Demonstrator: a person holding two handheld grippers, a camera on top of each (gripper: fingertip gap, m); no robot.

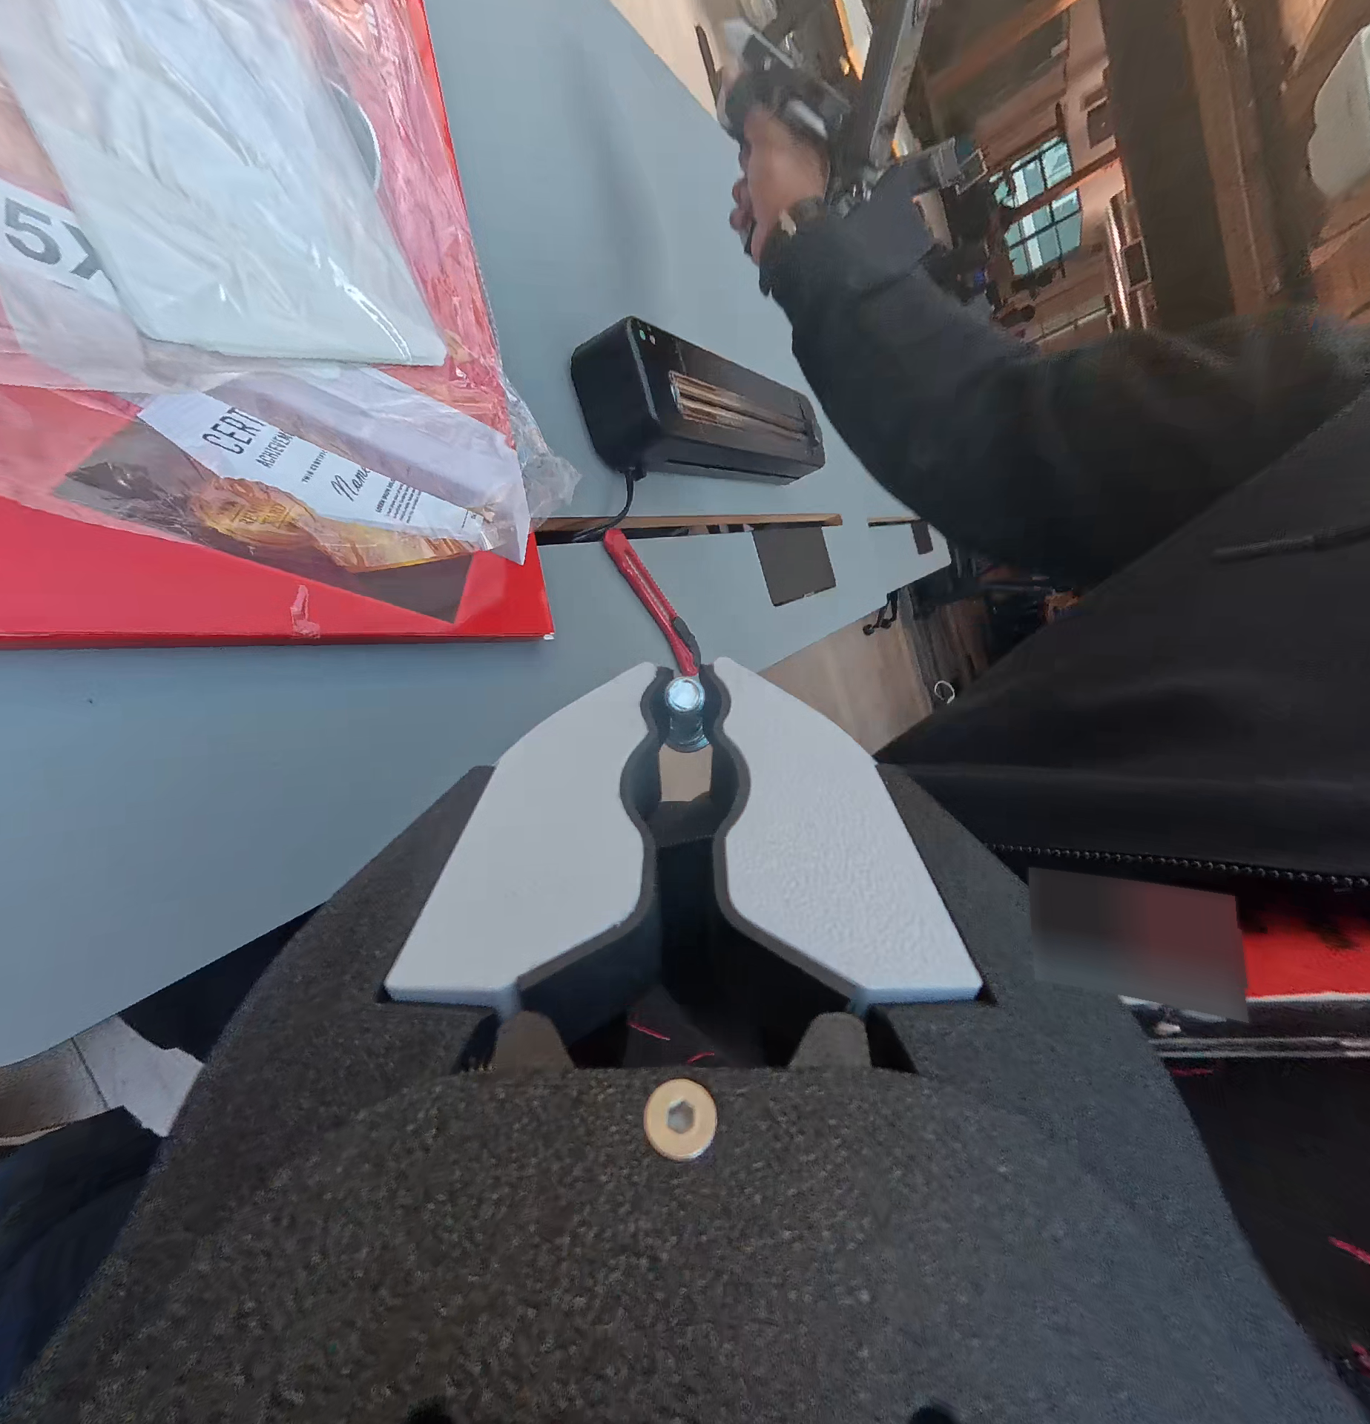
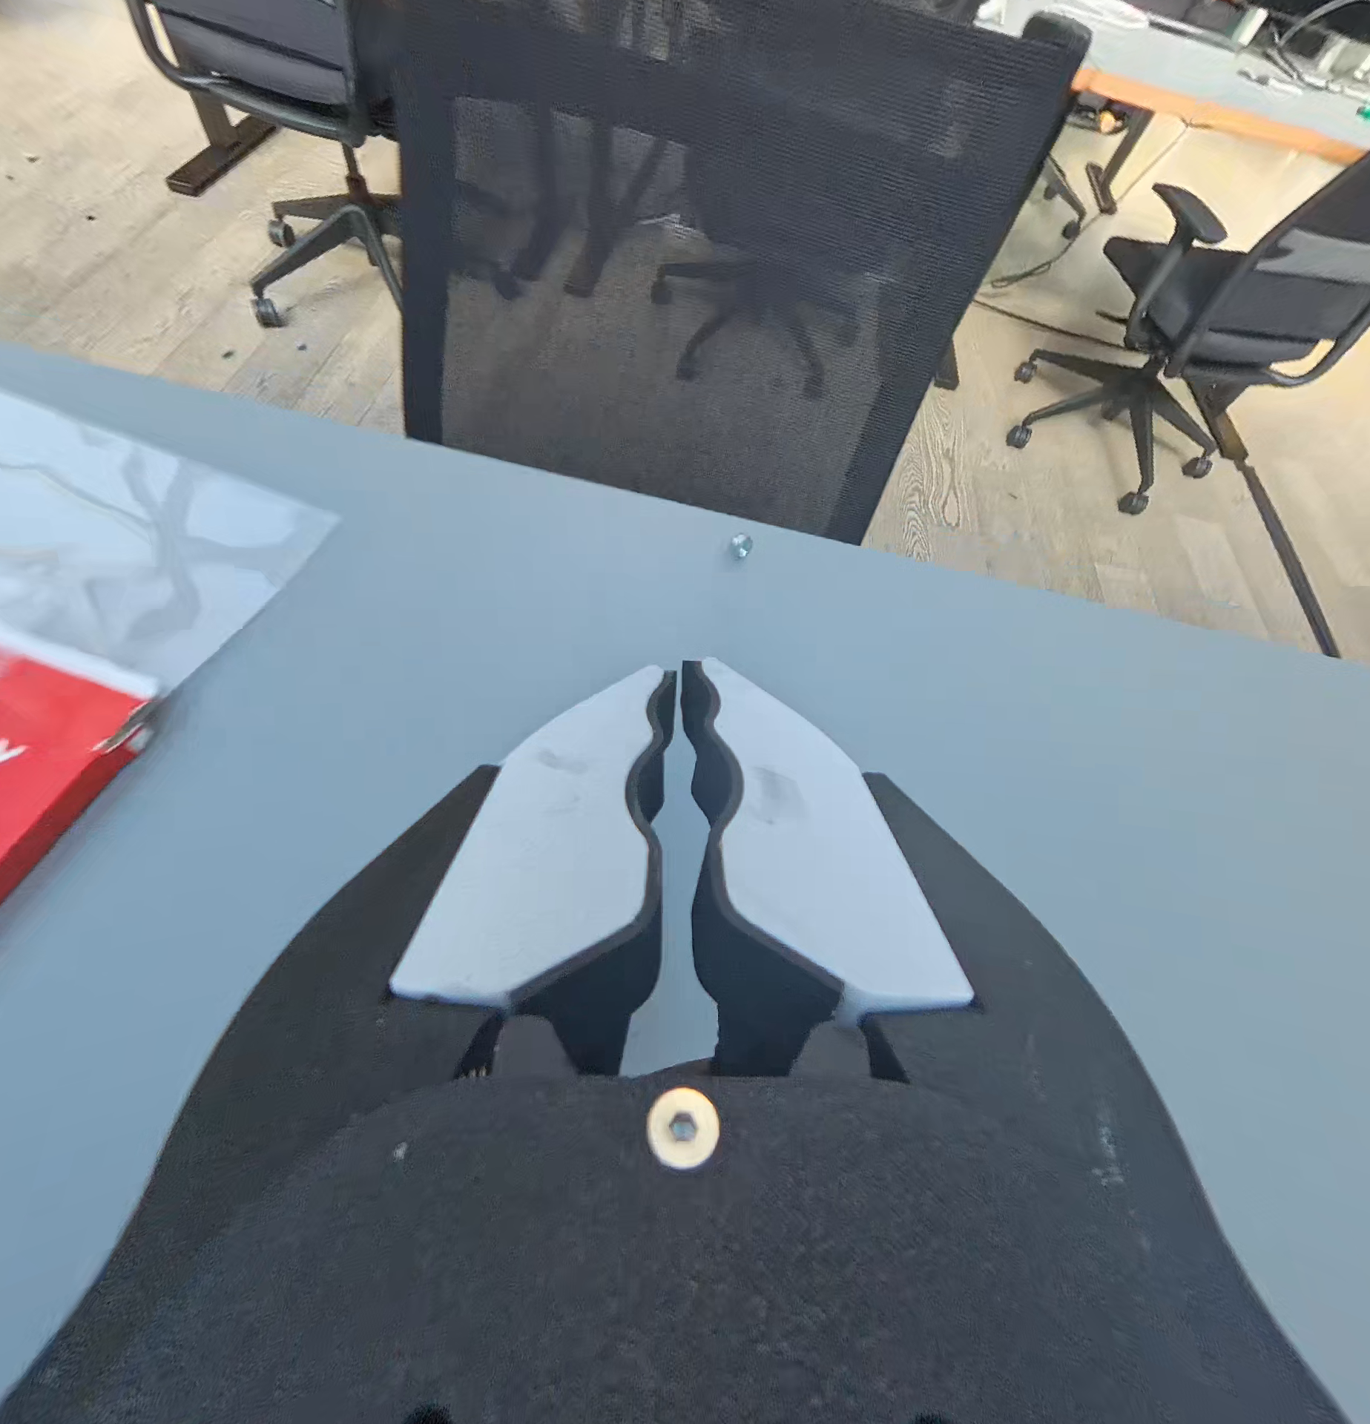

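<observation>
**Left claw gripping a bolt; right claw closed above the counter**

The left claw (image 1: 683, 697) was clamped on a small silver bolt (image 1: 683, 700), its round shiny head facing the camera, pinched in the notch at the fingertips. Just beyond the tips lay a red utility knife (image 1: 651, 597) on the grey counter (image 1: 204, 809), with a black laminator (image 1: 697, 404) and a red board (image 1: 242, 586) bearing plastic-wrapped papers (image 1: 227, 254) farther off. The right claw (image 2: 680, 678) was closed and empty, poised over the counter (image 2: 1051, 809); a second small silver bolt (image 2: 741, 546) lay ahead of its tips, apart, near the counter's far edge before a black mesh chair (image 2: 705, 254).
</observation>
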